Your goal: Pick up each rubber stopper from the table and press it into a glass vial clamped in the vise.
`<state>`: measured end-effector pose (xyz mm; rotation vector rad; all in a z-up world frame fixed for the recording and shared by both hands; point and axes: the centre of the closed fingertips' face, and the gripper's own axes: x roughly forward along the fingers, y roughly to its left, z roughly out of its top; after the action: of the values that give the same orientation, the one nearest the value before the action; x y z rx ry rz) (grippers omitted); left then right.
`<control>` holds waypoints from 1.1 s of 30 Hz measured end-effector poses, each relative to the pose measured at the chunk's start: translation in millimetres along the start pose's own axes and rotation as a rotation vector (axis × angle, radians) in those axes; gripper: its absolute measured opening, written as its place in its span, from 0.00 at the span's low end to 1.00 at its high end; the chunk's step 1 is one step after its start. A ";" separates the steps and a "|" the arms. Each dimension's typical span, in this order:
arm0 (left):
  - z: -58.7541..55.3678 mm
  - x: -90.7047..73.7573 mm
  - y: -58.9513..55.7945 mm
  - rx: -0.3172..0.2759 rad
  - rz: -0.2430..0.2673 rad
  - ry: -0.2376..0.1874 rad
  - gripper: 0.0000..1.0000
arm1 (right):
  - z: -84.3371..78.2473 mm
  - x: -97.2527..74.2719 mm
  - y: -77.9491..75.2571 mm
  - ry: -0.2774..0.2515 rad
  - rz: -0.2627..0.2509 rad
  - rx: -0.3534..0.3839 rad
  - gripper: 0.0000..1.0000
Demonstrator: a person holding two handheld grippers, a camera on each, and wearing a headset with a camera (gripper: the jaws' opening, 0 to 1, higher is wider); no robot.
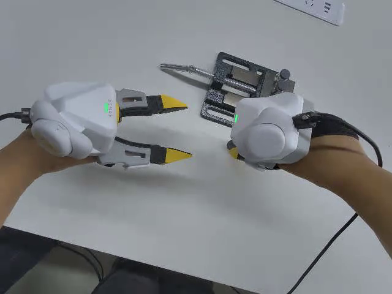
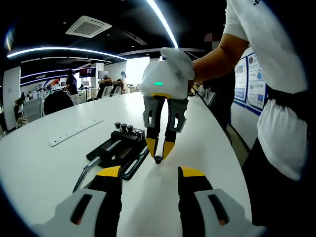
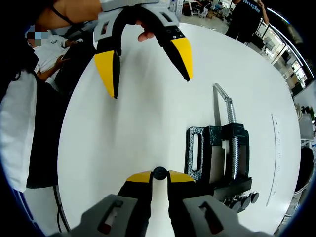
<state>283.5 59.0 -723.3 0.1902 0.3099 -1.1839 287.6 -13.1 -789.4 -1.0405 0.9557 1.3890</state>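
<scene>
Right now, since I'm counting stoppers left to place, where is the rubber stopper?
The right gripper pinches the rubber stopper at its jaw tips, low over the table, with the vise just right of it in the right gripper view.

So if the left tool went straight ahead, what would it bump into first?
Probably the right tool, whose tips pinch a black rubber stopper dead ahead. The vise sits off to one side; depth is hard to judge.

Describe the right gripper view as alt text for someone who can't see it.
The right gripper pinches a small black rubber stopper between its yellow-tipped fingers over the white table. A black vise lies on the table beside it, and the left gripper hangs open farther ahead.
</scene>
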 end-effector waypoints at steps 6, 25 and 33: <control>1.1 2.0 1.8 0.005 -0.008 0.004 0.43 | -2.5 -7.5 -1.3 -0.013 -0.004 0.020 0.11; 15.4 14.9 7.6 0.039 -0.043 0.002 0.43 | -18.6 -37.0 -14.6 -0.019 -0.033 0.074 0.11; 20.5 19.3 12.2 0.054 -0.056 0.005 0.43 | -23.4 -50.3 -27.8 -0.041 -0.047 0.116 0.11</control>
<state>304.3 40.3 -710.7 0.2329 0.2891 -1.2486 317.7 -47.9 -747.7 -0.9389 0.9646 1.2963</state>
